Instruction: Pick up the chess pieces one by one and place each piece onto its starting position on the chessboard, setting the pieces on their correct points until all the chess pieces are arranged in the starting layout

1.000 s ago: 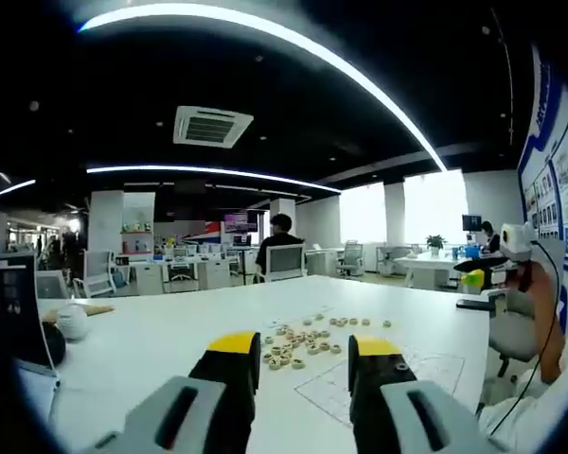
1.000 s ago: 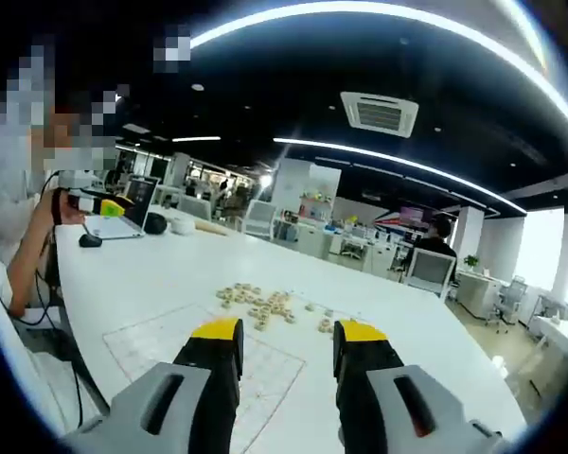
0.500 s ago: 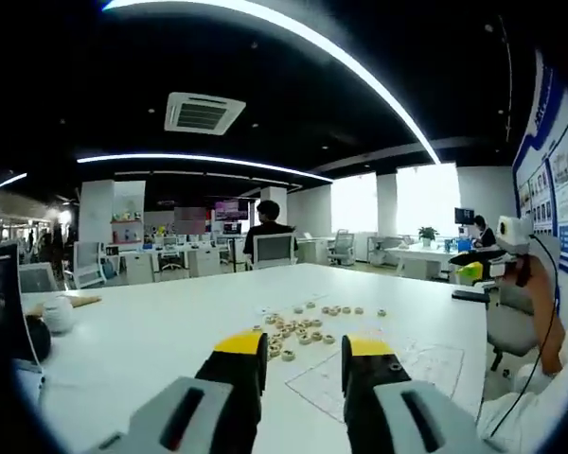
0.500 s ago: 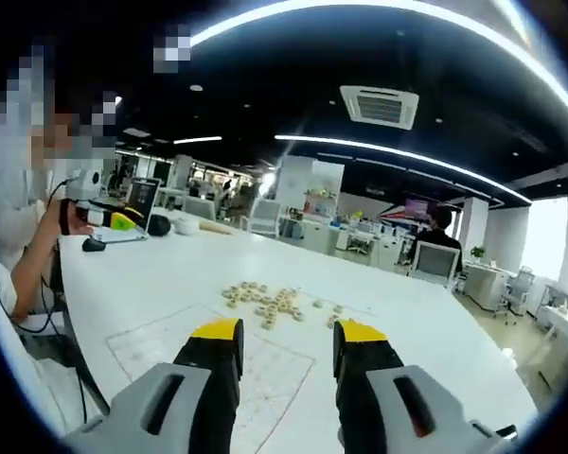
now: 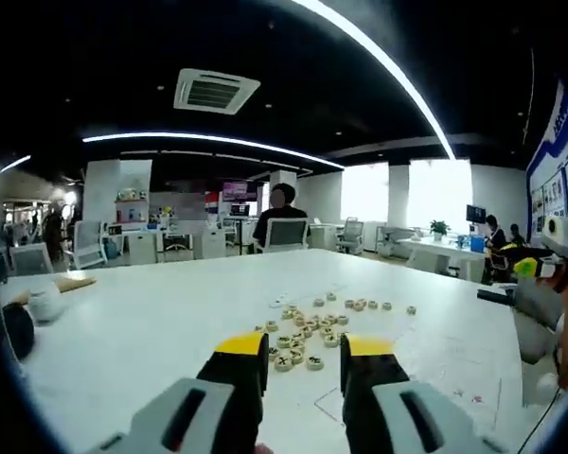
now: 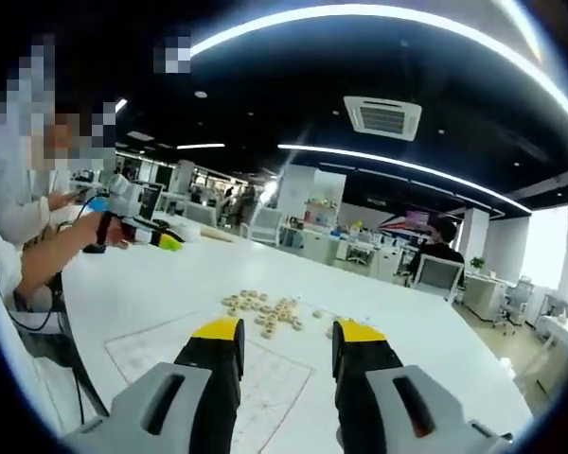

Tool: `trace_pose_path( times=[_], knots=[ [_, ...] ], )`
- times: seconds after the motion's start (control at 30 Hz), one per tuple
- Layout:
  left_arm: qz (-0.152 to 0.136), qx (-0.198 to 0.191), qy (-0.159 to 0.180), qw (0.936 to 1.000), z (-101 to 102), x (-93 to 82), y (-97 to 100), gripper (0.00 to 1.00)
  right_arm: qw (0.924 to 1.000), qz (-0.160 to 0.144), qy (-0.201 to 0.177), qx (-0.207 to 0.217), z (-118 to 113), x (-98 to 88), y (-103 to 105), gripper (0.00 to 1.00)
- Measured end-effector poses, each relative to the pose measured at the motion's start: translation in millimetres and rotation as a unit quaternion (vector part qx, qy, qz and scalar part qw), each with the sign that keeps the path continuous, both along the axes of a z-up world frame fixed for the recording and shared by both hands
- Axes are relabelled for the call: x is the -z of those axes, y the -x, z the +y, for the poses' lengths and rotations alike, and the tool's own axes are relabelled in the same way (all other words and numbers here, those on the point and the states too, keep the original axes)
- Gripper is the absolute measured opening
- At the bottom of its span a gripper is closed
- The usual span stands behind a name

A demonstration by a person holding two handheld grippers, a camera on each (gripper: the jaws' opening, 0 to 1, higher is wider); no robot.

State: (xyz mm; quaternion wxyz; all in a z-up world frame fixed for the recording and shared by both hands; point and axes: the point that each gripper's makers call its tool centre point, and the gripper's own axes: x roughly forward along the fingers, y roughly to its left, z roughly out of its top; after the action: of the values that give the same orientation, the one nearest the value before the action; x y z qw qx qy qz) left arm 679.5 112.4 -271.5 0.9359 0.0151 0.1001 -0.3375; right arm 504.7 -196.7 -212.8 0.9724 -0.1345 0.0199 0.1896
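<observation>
The left hand-held gripper [image 5: 303, 352] has swung round and come in closer over the last second, and now the heap of chess pieces [image 5: 308, 333] sits just beyond its yellow tips, where a moment ago it lay further up the counter [image 5: 142, 331]. Its jaws stand apart with nothing between them. Looks to me like the approach for a first pick, nothing lifted yet.

From the right hand-held gripper [image 6: 276, 342], also parted and empty, little has shifted: same pile [image 6: 265, 310] ahead, same printed chessboard [image 6: 180, 352] sheet under its left jaw. What has moved there is the other hand-held gripper [image 6: 156, 236], reaching out over the counter at the left on a person's arm.

The pieces themselves are small flat round discs, pale wood, dark characters on top that I can't read from here. They lie in a loose cluster, several touching, with a scattered string of strays [image 5: 364, 305] beyond. The board is a thin line grid on white, with no piece standing on it that I can see, so the whole layout remains to do.
</observation>
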Motion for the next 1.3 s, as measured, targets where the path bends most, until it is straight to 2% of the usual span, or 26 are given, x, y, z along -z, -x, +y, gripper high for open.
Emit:
trace_pose_path(
  times=[0.33,0.47,0.53,0.63,0.73,0.8,1.0,1.1,1.2,1.3],
  knots=[
    [0.036,0.008,-0.043,0.9984,-21,59.6,-57.4,0.31,1.0000,0.000,0.001,0.005,-6,1.1,0,0.38],
    [0.057,-0.011,-0.056,0.9968,-24,81.1,-82.7,0.28,1.0000,0.004,0.001,0.007,-9,3.7,-2,0.38],
    [0.057,-0.032,-0.076,0.9950,-22,90.2,-101.9,0.26,1.0000,0.005,0.000,0.008,-9,4.7,-3,0.38],
    [0.059,-0.038,-0.107,0.9918,-25,101.7,-117.9,0.26,0.9999,0.008,0.000,0.007,-9,6.6,-3,0.38],
    [0.068,-0.028,-0.127,0.9891,-35,113.3,-123.2,0.28,0.9999,0.009,0.001,0.006,-9,7.6,-4,0.38],
    [0.065,-0.021,-0.141,0.9877,-42,117.6,-124.6,0.29,0.9999,0.009,0.001,0.007,-11,7.4,-5,0.38],
    [0.072,-0.014,-0.122,0.9898,-58,118.5,-129.8,0.28,0.9999,0.011,0.001,0.008,-14,9.3,-6,0.38],
    [0.105,-0.010,-0.087,0.9906,-66,122.2,-127.4,0.29,0.9999,0.011,0.003,0.007,-14,10.1,-6,0.38],
    [0.142,-0.021,-0.057,0.9881,-67,126.6,-131.2,0.30,0.9999,0.010,0.004,0.008,-14,9.5,-5,0.38],
    [0.160,-0.034,-0.049,0.9854,-67,128.5,-136.3,0.29,0.9999,0.011,0.007,0.010,-16,10.3,-5,0.38]
  ],
)
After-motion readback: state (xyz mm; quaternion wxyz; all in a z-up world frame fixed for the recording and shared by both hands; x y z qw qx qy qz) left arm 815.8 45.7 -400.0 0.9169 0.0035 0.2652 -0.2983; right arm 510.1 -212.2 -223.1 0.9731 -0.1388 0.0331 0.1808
